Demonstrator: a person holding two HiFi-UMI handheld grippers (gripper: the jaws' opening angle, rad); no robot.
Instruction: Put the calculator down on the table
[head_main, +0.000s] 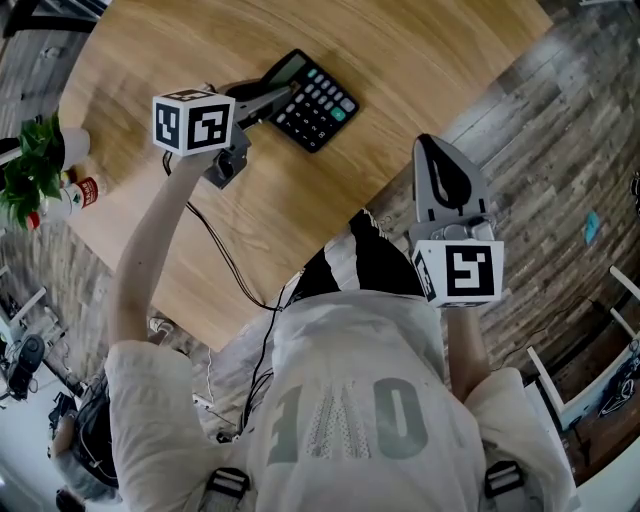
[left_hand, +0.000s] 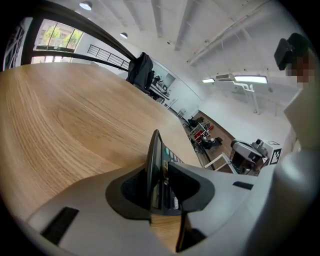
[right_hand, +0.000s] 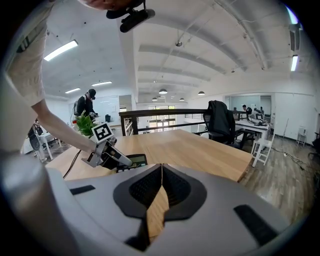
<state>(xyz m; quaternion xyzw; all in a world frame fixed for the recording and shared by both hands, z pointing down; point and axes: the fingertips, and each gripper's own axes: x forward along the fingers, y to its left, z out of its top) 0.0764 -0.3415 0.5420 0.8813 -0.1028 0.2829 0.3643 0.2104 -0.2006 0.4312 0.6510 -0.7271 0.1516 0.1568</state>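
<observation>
At the table's middle: calculator (head_main: 318, 103), black, keys and display facing up, lying slantwise to the edges of the pale wooden table (head_main: 420, 60); whether its underside lies fully on the wood cannot be told.
Left gripper (head_main: 272, 101): comes in from the left of the head view and is angled downward. Its fingers pinch the calculator's near-left edge, one pad on the back and the other on the keyed face. In the left gripper view the calculator stands edge-on between the pads.
Right gripper (head_main: 435, 150): held beside the table's near corner, well apart from the calculator. Its fingers are pressed together with nothing between them, and only a sliver of table wood shows through the slit.
Plant (head_main: 28, 165): green leaves in a white pot, at the table's left rim.
Bottle (head_main: 72, 196): white with a red label, just beside the plant.
Cable (head_main: 225, 255): black, running from the left gripper across the table toward the person's torso.
Floor (head_main: 560, 120): dark wooden planks on the right of the head view.
Chair (right_hand: 220, 120): dark, at the table's far side in the right gripper view.
Bystander (right_hand: 86, 105): stands beyond the plant, in dark clothing.
</observation>
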